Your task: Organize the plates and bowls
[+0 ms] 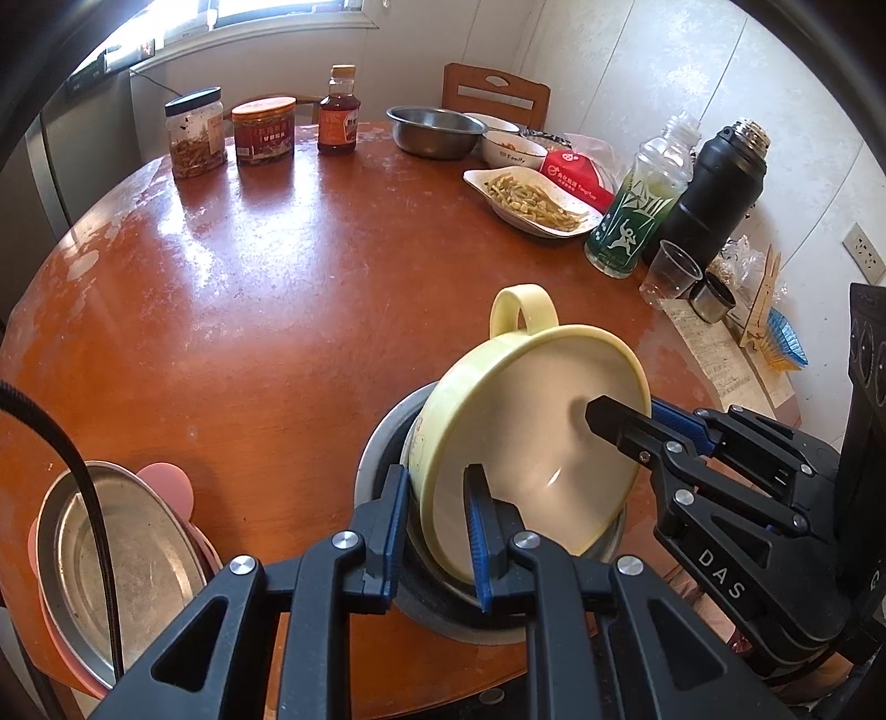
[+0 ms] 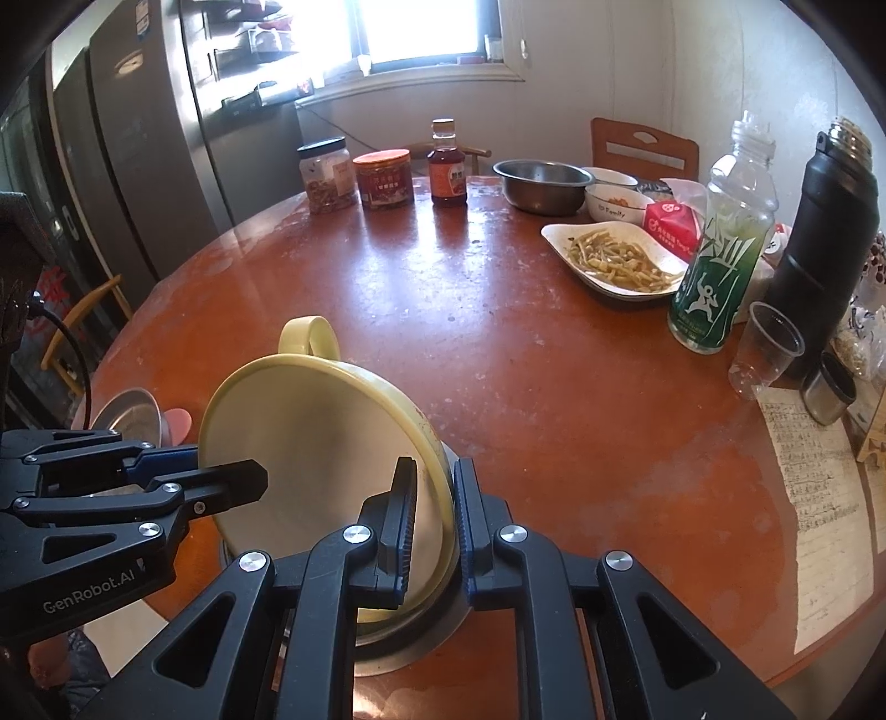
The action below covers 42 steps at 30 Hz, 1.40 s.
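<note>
The yellow bowl (image 1: pixel 531 437) stands tilted on edge in a steel bowl (image 1: pixel 382 443) at the table's (image 1: pixel 266 288) near edge. The left gripper (image 1: pixel 437 531) and right gripper (image 2: pixel 434 520) each pinch its rim, jaws narrow. A steel plate (image 1: pixel 111 559) lies left.

Setting: home kitchen/dining area. Evidence: worn round wooden table (image 2: pixel 498 343) carrying everyday food items: two lidded jars (image 2: pixel 328 174), sauce bottle (image 2: pixel 447 166), steel basin (image 2: pixel 542 183), white plate of cooked vegetable strips (image 2: pixel 609 260), ceramic bowl marked "Family" (image 2: pixel 612 202). Black thermos (image 2: pixel 825 238) and green drink bottle (image 2: pixel 720 249) stand at the table edge. Steel refrigerator (image 2: pixel 166 138) stands beside a bright window (image 2: pixel 415 27); wooden chair (image 2: pixel 645 147) against the wall.
</note>
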Each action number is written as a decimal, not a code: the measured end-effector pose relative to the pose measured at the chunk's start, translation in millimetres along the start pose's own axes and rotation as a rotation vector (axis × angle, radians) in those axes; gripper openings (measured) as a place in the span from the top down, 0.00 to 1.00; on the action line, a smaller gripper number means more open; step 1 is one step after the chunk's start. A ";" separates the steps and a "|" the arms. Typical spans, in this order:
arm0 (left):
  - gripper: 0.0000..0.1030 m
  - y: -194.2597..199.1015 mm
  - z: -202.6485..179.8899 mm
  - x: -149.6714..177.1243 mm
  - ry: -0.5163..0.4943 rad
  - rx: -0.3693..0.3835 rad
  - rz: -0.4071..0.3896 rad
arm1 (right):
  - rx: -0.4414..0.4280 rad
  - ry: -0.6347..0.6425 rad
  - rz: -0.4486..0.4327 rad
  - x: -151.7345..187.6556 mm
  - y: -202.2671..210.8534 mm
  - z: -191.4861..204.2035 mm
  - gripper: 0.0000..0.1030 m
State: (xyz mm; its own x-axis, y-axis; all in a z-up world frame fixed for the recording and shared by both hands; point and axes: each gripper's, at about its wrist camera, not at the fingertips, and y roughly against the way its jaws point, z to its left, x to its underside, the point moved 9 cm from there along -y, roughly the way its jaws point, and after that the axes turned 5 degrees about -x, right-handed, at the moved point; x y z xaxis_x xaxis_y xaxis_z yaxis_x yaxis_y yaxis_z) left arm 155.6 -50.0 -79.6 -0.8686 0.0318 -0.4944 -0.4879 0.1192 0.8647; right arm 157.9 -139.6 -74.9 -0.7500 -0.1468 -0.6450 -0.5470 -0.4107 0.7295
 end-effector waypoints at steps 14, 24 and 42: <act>0.80 -3.9 0.9 -2.6 0.013 0.010 0.011 | -0.034 -0.020 0.020 2.0 -5.7 -1.9 0.81; 0.65 14.3 -5.3 -6.5 -0.003 0.019 -0.047 | -0.030 -0.036 -0.032 -4.1 14.2 -6.1 0.68; 0.61 36.9 25.6 -1.6 0.059 -0.025 -0.091 | -0.026 -0.075 -0.085 -2.3 46.3 -13.2 0.59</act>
State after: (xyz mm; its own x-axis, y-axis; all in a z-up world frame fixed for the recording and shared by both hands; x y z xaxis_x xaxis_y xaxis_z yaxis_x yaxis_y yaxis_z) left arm 141.2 -20.2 -49.2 -0.8237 -0.0370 -0.5659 -0.5666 0.0943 0.8186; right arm 139.2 -170.2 -42.7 -0.7276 -0.0427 -0.6847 -0.6010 -0.4417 0.6661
